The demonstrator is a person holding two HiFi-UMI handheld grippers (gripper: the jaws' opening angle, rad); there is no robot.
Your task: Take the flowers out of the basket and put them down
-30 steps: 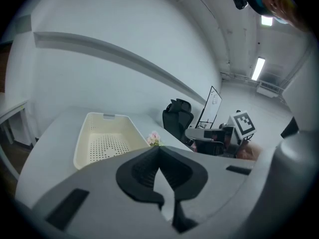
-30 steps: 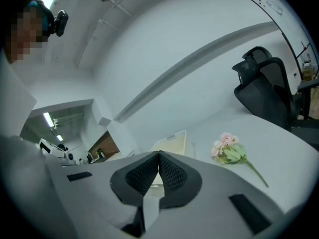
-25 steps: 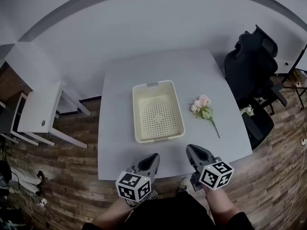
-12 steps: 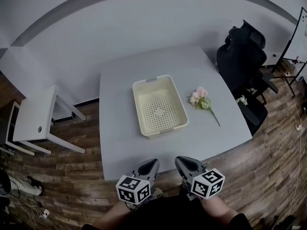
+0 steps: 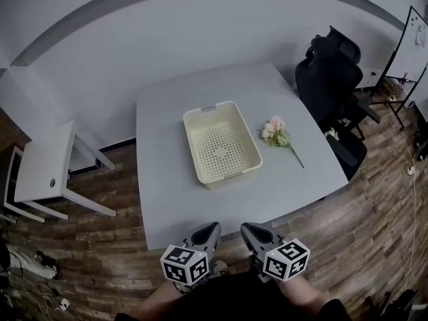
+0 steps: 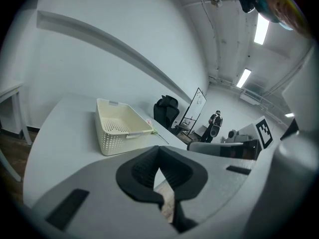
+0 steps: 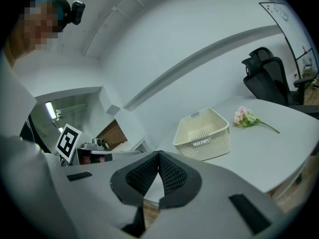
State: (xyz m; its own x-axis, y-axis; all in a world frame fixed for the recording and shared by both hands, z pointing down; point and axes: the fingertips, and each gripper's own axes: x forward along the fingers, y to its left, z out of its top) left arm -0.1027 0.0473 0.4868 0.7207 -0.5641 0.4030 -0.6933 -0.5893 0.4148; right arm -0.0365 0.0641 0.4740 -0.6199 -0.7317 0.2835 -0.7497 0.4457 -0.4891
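The cream perforated basket [image 5: 222,146] stands empty in the middle of the grey table [image 5: 167,199]. A small bunch of pink flowers [image 5: 275,130] with a green stem lies flat on the table just right of the basket. Both show in the right gripper view too, the basket [image 7: 203,134] and the flowers [image 7: 245,116]. My left gripper [image 5: 210,231] and right gripper [image 5: 249,231] hang side by side below the table's near edge, well short of the basket. Each has its jaws shut with nothing between them, tips meeting in the left gripper view [image 6: 158,148] and the right gripper view [image 7: 159,154].
A black office chair [image 5: 328,79] stands at the table's right side. A white side table [image 5: 41,162] stands on the wooden floor to the left. A whiteboard [image 5: 411,45] is at the far right. A person [image 6: 215,124] stands far off in the left gripper view.
Both grippers have drawn back toward me, from over the table's near edge to below it. Basket and flowers have stayed in place.
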